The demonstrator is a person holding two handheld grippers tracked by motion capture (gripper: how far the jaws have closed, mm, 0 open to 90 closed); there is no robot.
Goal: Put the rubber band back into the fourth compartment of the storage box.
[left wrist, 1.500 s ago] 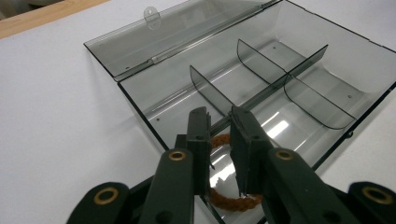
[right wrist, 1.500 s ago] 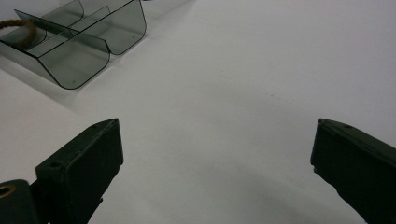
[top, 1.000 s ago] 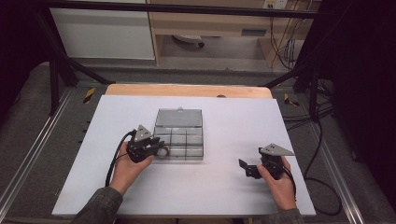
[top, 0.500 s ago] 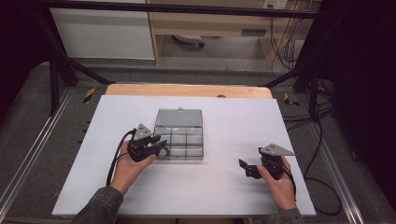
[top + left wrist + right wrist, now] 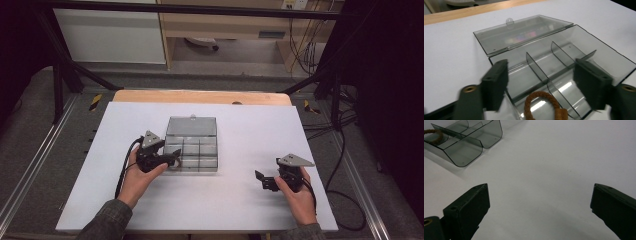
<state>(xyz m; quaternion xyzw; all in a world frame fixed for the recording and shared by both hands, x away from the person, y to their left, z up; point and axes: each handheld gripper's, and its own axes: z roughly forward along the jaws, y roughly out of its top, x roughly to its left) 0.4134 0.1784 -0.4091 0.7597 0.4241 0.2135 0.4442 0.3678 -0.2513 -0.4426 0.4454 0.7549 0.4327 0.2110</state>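
2 hand-held grippers work a white table [image 5: 225,210] in the high view, the left gripper [image 5: 172,159] at the near-left corner of a clear compartment box [image 5: 192,150] with its lid laid back, the right gripper [image 5: 262,180] well off to that box's right. Seen from the left gripper view, spread jaws straddle a brown cord loop [image 5: 540,103] lying in the box's near compartment, detail lost from above; a careless closing could catch a thin divider [image 5: 536,67] and drag the light box. Looking along the right gripper view, jaws gape over bare table, the box far off.
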